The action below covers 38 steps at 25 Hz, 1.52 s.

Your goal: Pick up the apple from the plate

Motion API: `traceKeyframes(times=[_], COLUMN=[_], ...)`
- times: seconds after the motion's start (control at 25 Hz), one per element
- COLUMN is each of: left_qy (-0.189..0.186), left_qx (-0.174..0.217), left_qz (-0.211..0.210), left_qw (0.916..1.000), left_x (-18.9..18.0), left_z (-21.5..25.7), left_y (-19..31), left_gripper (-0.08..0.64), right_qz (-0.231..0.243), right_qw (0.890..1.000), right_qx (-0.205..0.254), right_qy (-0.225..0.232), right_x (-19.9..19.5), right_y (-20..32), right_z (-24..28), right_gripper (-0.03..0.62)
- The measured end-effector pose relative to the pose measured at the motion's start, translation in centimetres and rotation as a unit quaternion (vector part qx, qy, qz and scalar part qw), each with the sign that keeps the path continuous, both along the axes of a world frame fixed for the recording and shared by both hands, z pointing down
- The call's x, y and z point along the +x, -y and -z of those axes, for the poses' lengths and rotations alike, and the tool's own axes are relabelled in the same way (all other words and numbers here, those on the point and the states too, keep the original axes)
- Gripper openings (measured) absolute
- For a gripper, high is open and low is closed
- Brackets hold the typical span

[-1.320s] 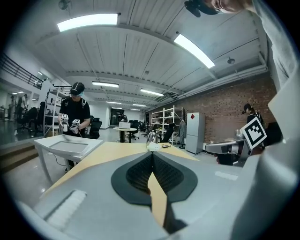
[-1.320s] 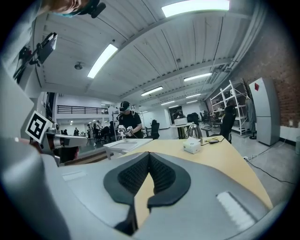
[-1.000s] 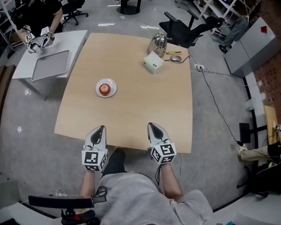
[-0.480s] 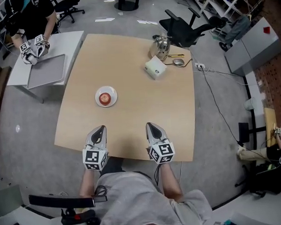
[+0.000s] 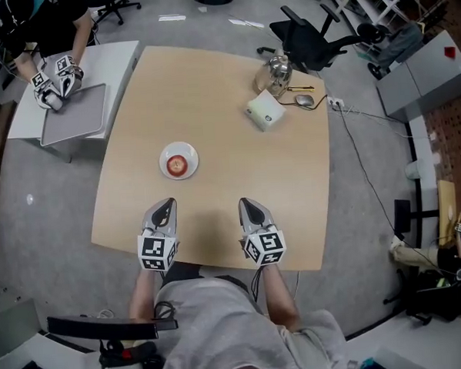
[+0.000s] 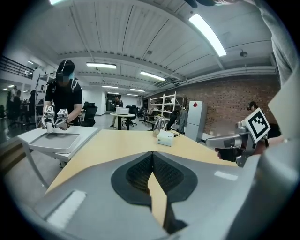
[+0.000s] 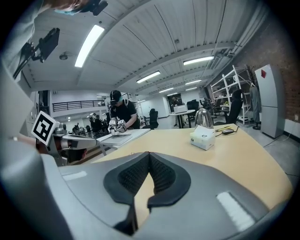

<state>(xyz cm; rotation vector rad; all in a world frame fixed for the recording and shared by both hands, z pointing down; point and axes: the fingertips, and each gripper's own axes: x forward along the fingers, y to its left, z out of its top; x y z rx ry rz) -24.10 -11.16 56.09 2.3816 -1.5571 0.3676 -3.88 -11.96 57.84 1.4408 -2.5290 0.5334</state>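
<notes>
- Apple (image 5: 178, 162), red, sits in the middle of a small white plate (image 5: 167, 172) on the tan wooden table (image 5: 218, 88), in the left half of the tabletop as the head view shows it.
- Left gripper (image 5: 168, 202) hangs over the table's near edge and points towards the plate, with bare tabletop between the two. Its jaws are pressed together and empty.
- Right gripper (image 5: 243, 202) is level with it, further right and well apart from the plate. Its jaws meet at the tips and hold nothing.
- Neither gripper touches the apple or the plate.
- Near the far right corner of the table stand a white box (image 5: 264, 110) and a shiny rounded kettle (image 5: 274, 72), with a computer mouse (image 5: 305, 99) just beside them.
- Past the table's left side, another person (image 5: 52, 19) stands at a white side table (image 5: 124, 58) that bears a grey tray (image 5: 73, 115), holding a second pair of grippers (image 5: 51, 77) at the tray's far end.
</notes>
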Motion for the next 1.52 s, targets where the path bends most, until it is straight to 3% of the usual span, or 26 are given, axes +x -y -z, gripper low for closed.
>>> traceKeyframes(times=[0.76,1.52], left_qy=[0.031,0.046], left_qx=[-0.045,-0.104], left_qz=[-0.033,-0.045], left_qw=[0.9979,0.9925], left_x=[-0.4,-0.9], left_z=[-5.4,-11.0], left_y=[6.4,9.8], left_gripper=[0.06,0.219], right_qz=[-0.026,-0.032], right_qw=[0.999,0.998], right_qx=[-0.031,-0.05], right_qy=[0.004,-0.01], right_x=[-0.8,-0.5], right_y=[2.5,4.3], right_z=[-2.7,-4.1], right_gripper=[0.006,0.006])
